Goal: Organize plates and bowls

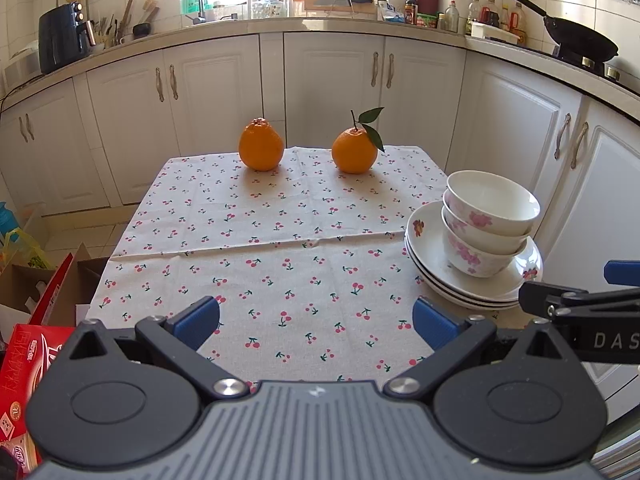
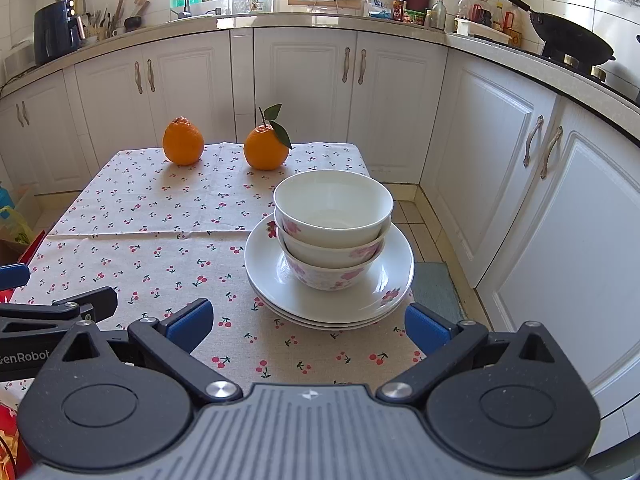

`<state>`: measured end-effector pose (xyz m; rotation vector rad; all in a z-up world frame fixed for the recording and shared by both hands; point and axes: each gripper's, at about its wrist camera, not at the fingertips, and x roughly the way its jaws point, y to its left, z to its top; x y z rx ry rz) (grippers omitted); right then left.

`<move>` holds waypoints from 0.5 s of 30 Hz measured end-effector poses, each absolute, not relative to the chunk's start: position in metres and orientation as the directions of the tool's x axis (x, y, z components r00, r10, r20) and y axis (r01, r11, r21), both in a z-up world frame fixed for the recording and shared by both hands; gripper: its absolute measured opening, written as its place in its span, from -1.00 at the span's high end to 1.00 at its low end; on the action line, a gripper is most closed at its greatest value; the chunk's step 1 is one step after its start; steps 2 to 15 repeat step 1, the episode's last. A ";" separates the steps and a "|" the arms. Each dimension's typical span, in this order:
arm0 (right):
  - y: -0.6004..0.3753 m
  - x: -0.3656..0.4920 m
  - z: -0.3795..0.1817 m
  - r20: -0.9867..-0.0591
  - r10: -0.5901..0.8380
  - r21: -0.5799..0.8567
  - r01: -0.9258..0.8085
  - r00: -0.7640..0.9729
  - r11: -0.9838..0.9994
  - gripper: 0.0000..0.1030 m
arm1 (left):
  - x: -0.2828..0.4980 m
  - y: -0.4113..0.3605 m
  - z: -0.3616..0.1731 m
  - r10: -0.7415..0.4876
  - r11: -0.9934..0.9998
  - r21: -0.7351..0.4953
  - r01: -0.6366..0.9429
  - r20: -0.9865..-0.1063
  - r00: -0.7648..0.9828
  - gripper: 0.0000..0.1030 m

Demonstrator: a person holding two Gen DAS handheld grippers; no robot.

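On the cherry-print tablecloth [image 2: 160, 248], at two o'clock from the left gripper [image 1: 316, 320], three nested white floral porcelain bowls [image 2: 332, 228] sit on a stack of white floral plates [image 2: 332, 308]. The right gripper [image 2: 306, 320] faces this stack at twelve o'clock. Both grippers hold their blue-padded jaws wide apart, empty. Two oranges [image 2: 183, 141] rest beyond.

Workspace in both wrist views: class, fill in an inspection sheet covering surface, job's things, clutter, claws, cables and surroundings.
Surface: table under cherry-print cloth.
Job's things: three nested bowls on stacked plates, near the table's right edge.
Clutter: two oranges at the far edge.
Claws: left claw open, empty; right claw open, empty, facing the stack.
Cables: nothing seen.
Surroundings: white cabinets, wok, boxes on the floor.
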<state>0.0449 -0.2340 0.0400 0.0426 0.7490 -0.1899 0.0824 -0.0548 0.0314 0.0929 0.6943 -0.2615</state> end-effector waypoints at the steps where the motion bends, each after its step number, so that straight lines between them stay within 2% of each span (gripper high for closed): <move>1: -0.234 0.045 0.040 -0.680 -0.157 -0.030 0.187 0.716 0.982 -1.00 | 0.083 -0.055 0.031 -0.208 0.963 -0.003 0.270 -0.643 0.737 -0.98; 15: -0.234 0.045 0.040 -0.680 -0.157 -0.030 0.187 0.716 0.982 -1.00 | 0.083 -0.055 0.031 -0.208 0.963 -0.003 0.270 -0.643 0.737 -0.98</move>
